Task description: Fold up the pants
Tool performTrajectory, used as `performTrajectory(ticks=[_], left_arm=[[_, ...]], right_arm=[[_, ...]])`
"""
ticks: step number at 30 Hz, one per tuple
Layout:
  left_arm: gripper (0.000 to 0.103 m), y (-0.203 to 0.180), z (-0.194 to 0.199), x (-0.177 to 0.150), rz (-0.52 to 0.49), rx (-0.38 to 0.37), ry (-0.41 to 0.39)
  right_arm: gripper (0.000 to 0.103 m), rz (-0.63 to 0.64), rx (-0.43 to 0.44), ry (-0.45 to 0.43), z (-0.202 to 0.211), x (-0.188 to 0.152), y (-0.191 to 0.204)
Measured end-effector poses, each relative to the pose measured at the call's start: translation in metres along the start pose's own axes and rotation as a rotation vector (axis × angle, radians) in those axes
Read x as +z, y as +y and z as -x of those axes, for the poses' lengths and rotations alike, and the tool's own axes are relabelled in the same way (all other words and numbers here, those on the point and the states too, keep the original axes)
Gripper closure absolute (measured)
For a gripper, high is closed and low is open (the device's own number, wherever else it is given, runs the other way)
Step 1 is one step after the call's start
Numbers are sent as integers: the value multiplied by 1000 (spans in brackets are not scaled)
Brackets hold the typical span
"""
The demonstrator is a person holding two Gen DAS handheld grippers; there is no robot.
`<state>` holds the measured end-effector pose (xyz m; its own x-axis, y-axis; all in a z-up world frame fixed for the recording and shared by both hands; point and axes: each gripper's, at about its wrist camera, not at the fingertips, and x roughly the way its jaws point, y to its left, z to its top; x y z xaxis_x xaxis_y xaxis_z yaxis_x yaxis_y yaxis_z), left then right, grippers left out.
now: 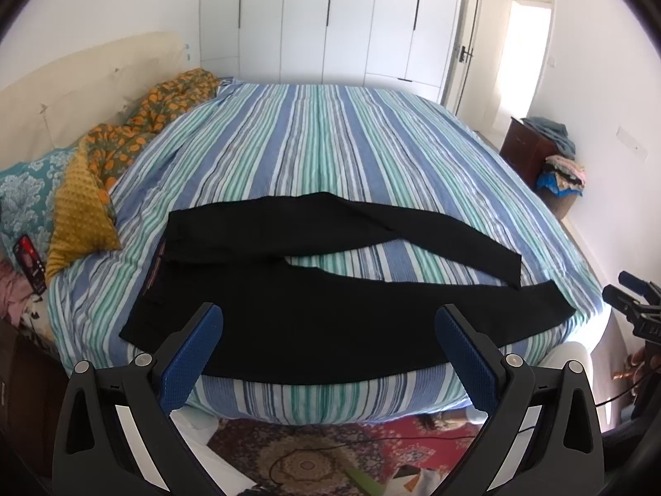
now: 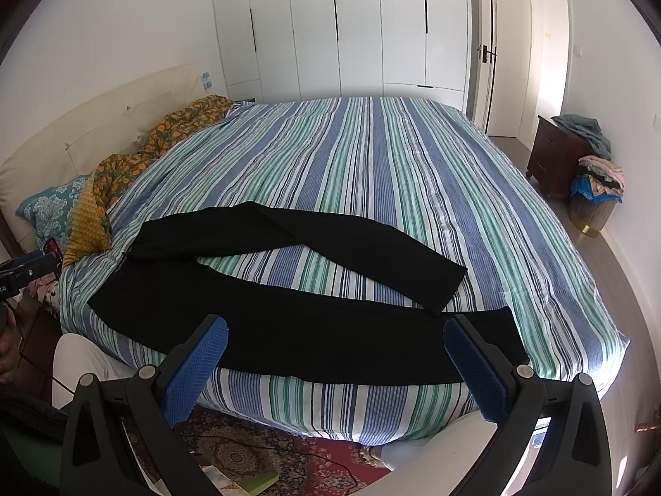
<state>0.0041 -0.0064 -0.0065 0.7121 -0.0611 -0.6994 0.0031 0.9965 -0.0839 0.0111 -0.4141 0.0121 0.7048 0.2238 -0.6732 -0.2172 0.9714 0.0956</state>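
Black pants lie spread flat near the front edge of a striped bed, waistband to the left, two legs running right with a gap between them. They also show in the right wrist view. My left gripper is open and empty, held above the front edge over the seat and near leg. My right gripper is open and empty, over the near leg close to its hem. The right gripper shows at the far right of the left wrist view; the left gripper shows at the far left of the right wrist view.
Pillows and an orange patterned blanket lie at the bed's left by the headboard, with a phone there. A white wardrobe stands behind. A dark cabinet and laundry basket stand right. A patterned rug lies below.
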Motion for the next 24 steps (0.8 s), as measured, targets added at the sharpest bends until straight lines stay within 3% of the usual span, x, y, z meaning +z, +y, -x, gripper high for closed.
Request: performTrajectory(ticks=[9,14,18,24], left_arm=[[0,1,-3,-1,1,19,5],[0,7,-8,-3,13,73,26],[0,10,-12,-5,31,72,45],[0,6,-17,-5,-2,133,51]], right_arm=[[0,-4,-2,9,-1,0,-1],[0,-1,-7,4,-1,2,0],[0,-7,-12,-22,7,3,-2],[0,-8,-41,-1,4,0,-8]])
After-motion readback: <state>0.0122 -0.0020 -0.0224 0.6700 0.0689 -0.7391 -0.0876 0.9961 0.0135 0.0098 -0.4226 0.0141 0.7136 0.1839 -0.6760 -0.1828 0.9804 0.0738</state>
